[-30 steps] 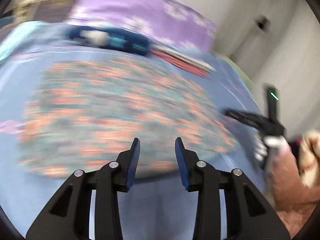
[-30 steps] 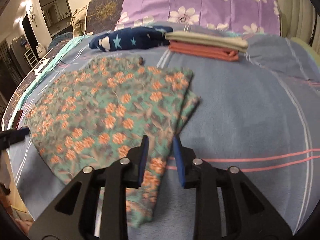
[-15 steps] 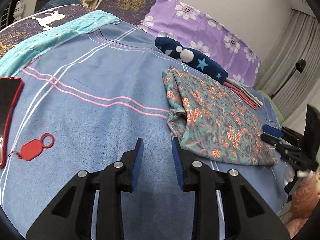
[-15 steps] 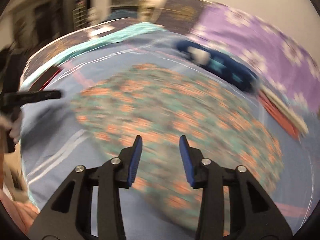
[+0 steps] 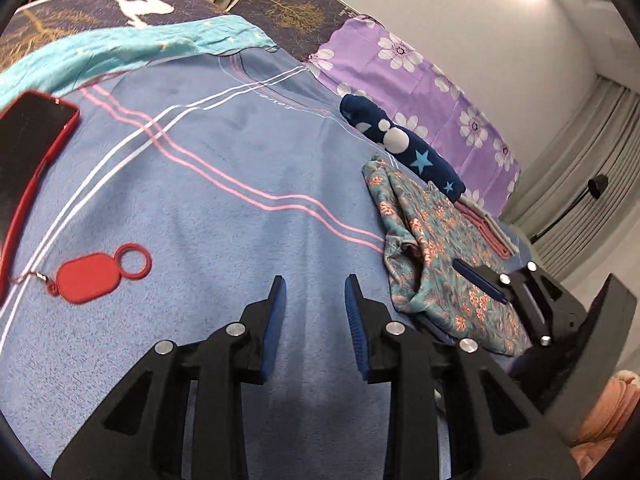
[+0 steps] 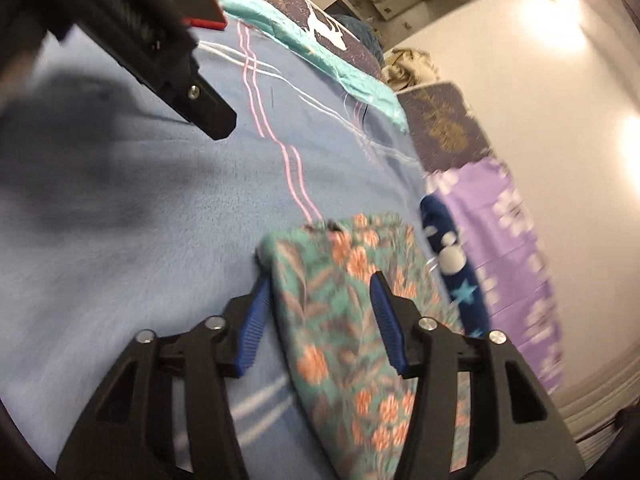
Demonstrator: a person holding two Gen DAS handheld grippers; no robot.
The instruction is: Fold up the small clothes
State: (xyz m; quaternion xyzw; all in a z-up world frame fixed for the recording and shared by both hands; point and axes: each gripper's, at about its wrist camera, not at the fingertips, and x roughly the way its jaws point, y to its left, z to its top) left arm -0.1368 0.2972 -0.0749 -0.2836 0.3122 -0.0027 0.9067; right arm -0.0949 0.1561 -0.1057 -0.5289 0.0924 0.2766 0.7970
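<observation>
A floral garment [image 6: 352,320] lies partly folded on the blue bedspread [image 5: 208,184], at the right of the left wrist view. The right gripper [image 6: 320,300] straddles its near end, jaws just widened, pads not pressing. The left gripper [image 5: 314,304] is unclenched and empty over bare bedspread.

Bare blanket [image 5: 224,184] beside floral cloth [image 5: 440,248]

A white wall [image 5: 500,32] stood behind the bed, catching a bright patch of light. Pale pleated curtains [image 5: 592,184] hung at the right, a dark lamp [image 5: 598,185] before them.
</observation>
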